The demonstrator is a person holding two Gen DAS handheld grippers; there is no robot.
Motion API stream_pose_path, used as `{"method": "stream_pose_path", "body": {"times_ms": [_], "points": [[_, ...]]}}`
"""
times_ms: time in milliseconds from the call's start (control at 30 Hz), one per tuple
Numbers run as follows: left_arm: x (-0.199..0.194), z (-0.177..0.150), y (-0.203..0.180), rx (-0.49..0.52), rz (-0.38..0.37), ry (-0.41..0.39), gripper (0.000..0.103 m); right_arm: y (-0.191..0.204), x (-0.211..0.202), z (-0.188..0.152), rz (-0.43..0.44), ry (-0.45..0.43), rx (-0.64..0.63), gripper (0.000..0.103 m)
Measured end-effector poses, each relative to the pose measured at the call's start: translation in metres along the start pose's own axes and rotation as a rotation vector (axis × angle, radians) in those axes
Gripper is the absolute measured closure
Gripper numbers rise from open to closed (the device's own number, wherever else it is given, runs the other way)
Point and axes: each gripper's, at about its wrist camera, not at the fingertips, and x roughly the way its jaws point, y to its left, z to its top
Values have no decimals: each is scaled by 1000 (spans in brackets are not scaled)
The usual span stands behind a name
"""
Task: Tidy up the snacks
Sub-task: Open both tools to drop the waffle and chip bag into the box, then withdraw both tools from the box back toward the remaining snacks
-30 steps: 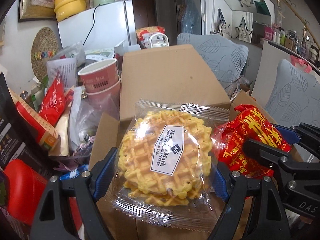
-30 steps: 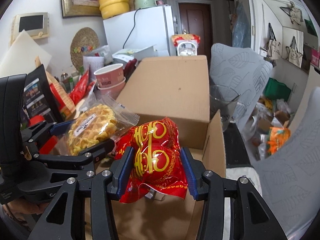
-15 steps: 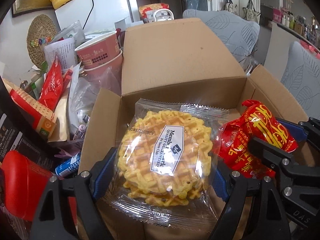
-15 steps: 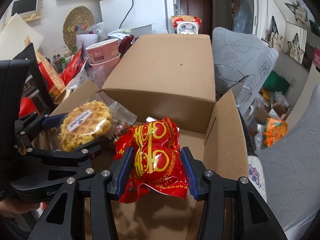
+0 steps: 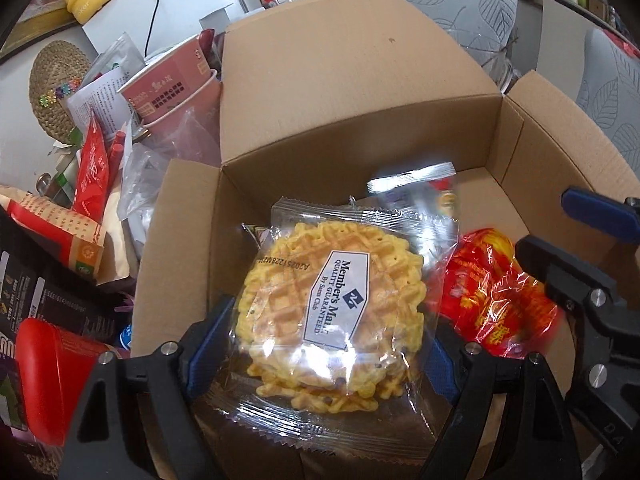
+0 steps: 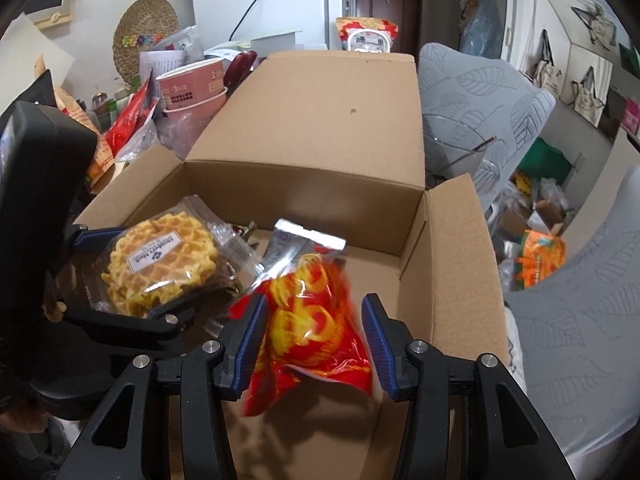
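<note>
My left gripper (image 5: pixel 320 344) is shut on a clear-wrapped yellow waffle pack (image 5: pixel 332 316) and holds it over the open cardboard box (image 5: pixel 360 128). The pack also shows in the right wrist view (image 6: pixel 160 264). My right gripper (image 6: pixel 316 344) has its jaws spread; the red and gold snack bag (image 6: pixel 316 328) sits blurred between them, not pinched, above the box floor (image 6: pixel 372 276). The bag also shows in the left wrist view (image 5: pixel 492 296). A silver-edged packet (image 5: pixel 416 188) lies inside the box.
Left of the box is a crowded pile: stacked pink paper cups (image 5: pixel 172 88), a red sachet (image 5: pixel 92 168), a dark carton (image 5: pixel 36 300) and a red container (image 5: pixel 52 372). Grey leaf-patterned chairs (image 6: pixel 480 92) stand to the right, a white fridge (image 6: pixel 280 4) behind.
Both grippers have moved down and forward over the open box. My right gripper's jaws have opened and the red bag is slipping out, blurred. The left still holds the waffle pack.
</note>
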Motion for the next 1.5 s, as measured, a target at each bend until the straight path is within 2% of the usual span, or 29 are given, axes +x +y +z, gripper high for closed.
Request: {"method": "stream_pose_path", "body": {"times_ms": [100, 300, 567, 800, 1067, 1167, 1500], "points": [[1, 2, -3, 17, -18, 13, 18, 1, -4, 2, 7, -9, 2, 44], [-7, 3, 1, -6, -48, 9, 17, 6, -21, 5, -10, -40, -15, 39], [-40, 3, -1, -37, -38, -58, 17, -3, -50, 9, -59, -82, 16, 39], [-68, 2, 22, -98, -31, -112, 17, -6, -79, 11, -72, -129, 15, 39], [-118, -6, 28, -116, -37, -200, 17, 0, -125, 15, -43, -214, 13, 39], [-141, -9, 32, -124, -37, -238, 17, 1, -145, 13, -37, -251, 16, 35], [-213, -34, 40, -170, -43, -364, 17, 8, -211, 0, -24, -370, 14, 31]]}}
